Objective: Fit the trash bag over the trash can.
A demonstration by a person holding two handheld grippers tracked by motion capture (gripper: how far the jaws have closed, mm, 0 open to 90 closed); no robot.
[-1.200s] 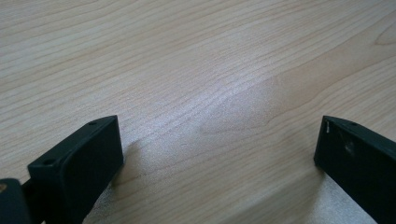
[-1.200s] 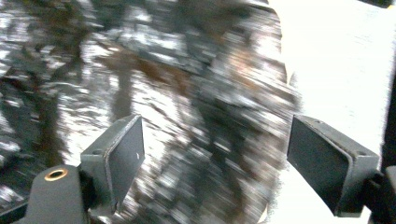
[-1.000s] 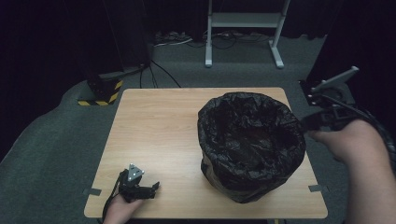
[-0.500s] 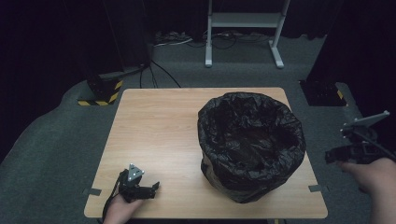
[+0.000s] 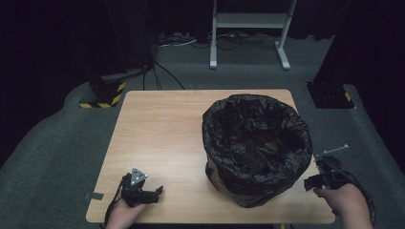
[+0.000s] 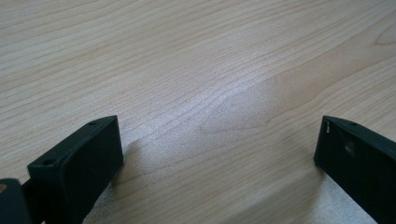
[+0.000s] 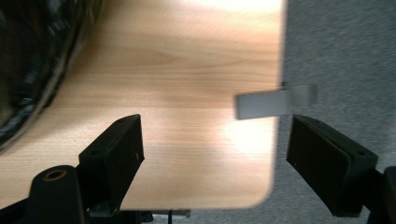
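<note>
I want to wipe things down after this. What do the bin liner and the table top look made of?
The bin liner looks like thin black plastic film: crinkled, with glossy glints on its folds. The table top shows pale wood grain with a smooth, faintly shiny finish and rounded corners; whether it is solid wood or a printed laminate, I cannot tell.

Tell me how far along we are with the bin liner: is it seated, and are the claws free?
Done, by the look of it: the black liner sits inside the bin with its edge folded over the rim all round. In hand: nothing; the left claw rests open on the table, and the right claw hangs open at the table's near right corner. Left: probably only a check of the fit; the far rim is hard to judge.
</note>
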